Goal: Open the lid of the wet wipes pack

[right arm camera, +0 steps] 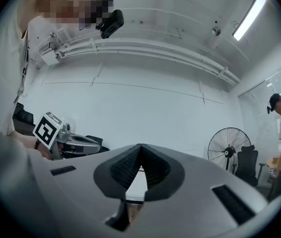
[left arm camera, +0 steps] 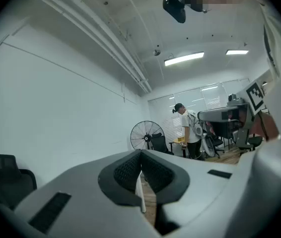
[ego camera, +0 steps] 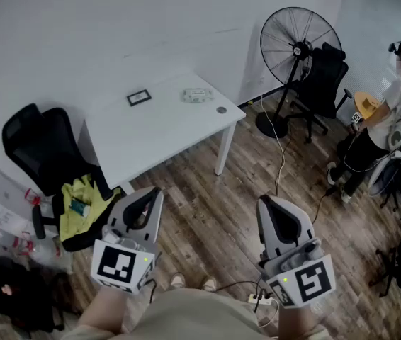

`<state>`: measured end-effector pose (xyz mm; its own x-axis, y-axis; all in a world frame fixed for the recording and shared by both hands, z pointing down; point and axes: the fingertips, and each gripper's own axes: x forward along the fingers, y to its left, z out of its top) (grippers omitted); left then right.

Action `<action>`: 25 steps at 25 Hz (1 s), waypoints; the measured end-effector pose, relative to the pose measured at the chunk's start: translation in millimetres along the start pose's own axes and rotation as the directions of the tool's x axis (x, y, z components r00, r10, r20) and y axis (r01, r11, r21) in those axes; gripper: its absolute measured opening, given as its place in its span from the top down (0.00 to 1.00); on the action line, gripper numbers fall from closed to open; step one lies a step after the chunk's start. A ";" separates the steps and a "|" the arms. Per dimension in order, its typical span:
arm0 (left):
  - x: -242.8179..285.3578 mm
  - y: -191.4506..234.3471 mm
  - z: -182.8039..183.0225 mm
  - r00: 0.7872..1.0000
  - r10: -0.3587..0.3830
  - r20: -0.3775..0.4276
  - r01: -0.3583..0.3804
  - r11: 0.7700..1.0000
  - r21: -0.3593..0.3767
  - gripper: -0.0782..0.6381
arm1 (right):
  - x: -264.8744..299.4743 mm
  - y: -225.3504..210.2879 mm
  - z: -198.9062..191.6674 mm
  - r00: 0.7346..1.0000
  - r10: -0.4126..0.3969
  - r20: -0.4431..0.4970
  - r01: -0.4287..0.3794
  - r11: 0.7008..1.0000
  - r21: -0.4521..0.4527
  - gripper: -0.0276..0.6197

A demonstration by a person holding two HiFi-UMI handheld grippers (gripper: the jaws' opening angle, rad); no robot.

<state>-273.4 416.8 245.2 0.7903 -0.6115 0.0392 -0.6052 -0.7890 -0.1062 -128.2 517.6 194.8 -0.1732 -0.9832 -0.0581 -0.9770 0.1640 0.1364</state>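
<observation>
The wet wipes pack (ego camera: pixel 197 95) lies flat near the far edge of the white table (ego camera: pixel 159 133), well ahead of both grippers. My left gripper (ego camera: pixel 151 193) is held over the wood floor, short of the table's front corner, jaws shut and empty. My right gripper (ego camera: pixel 272 203) is beside it to the right, also shut with nothing in it. In the left gripper view the left gripper (left arm camera: pixel 141 155) shows its ribbed pads meeting, and a table leg shows beyond. In the right gripper view the right gripper (right arm camera: pixel 140 150) has its pads closed together. The pack is not visible in either gripper view.
A small black frame (ego camera: pixel 139 98) and a round disc (ego camera: pixel 221 110) lie on the table. A black chair with a yellow cloth (ego camera: pixel 81 198) stands at the left. A standing fan (ego camera: pixel 298 47), another chair (ego camera: pixel 325 76) and a person (ego camera: pixel 392 115) are at the right. Cables and a power strip (ego camera: pixel 261 299) lie on the floor.
</observation>
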 end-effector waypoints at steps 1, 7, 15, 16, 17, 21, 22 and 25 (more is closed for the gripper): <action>0.1 0.1 -0.5 1.000 0.000 -0.002 0.000 1.000 0.000 0.86 | -0.6 -0.7 0.4 1.000 0.002 0.007 -0.002 1.000 0.010 0.92; 3.2 -9.9 2.7 1.000 -0.006 -0.005 0.006 1.000 -0.010 0.86 | -6.5 -2.3 4.5 0.998 0.045 0.047 -0.047 0.998 0.049 0.92; 16.8 -39.4 9.8 1.000 -0.020 0.006 0.020 1.000 -0.017 0.86 | -20.9 -8.0 -0.5 0.991 0.117 0.060 -0.119 0.993 0.021 0.92; 17.5 -43.5 10.0 1.000 -0.022 0.006 0.022 1.000 -0.016 0.86 | -23.0 -12.3 -3.7 0.993 0.106 0.053 -0.107 0.994 0.020 0.92; 18.0 -46.7 9.7 1.000 -0.023 0.006 0.023 1.000 -0.013 0.86 | -25.6 -17.2 -6.8 0.995 0.093 0.048 -0.094 0.995 0.023 0.92; 20.9 -54.5 5.7 1.000 -0.007 0.016 0.006 1.000 0.012 0.86 | -37.7 -33.6 -16.6 0.996 0.077 0.038 -0.079 0.996 0.044 0.91; 21.9 -56.9 4.9 1.000 -0.004 0.013 0.004 1.000 0.016 0.86 | -40.2 -37.9 -18.3 0.997 0.070 0.039 -0.072 0.996 0.060 0.88; 22.6 -63.4 1.6 1.000 -0.008 0.003 0.008 1.000 0.012 0.86 | -44.6 -45.8 -23.6 0.998 0.057 0.039 -0.060 0.994 0.088 0.69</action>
<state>-217.1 453.1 251.2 0.7952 -0.6052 0.0375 -0.5979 -0.7929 -0.1176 -72.8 552.1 214.5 -0.2329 -0.9684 -0.0888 -0.9720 0.2290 0.0520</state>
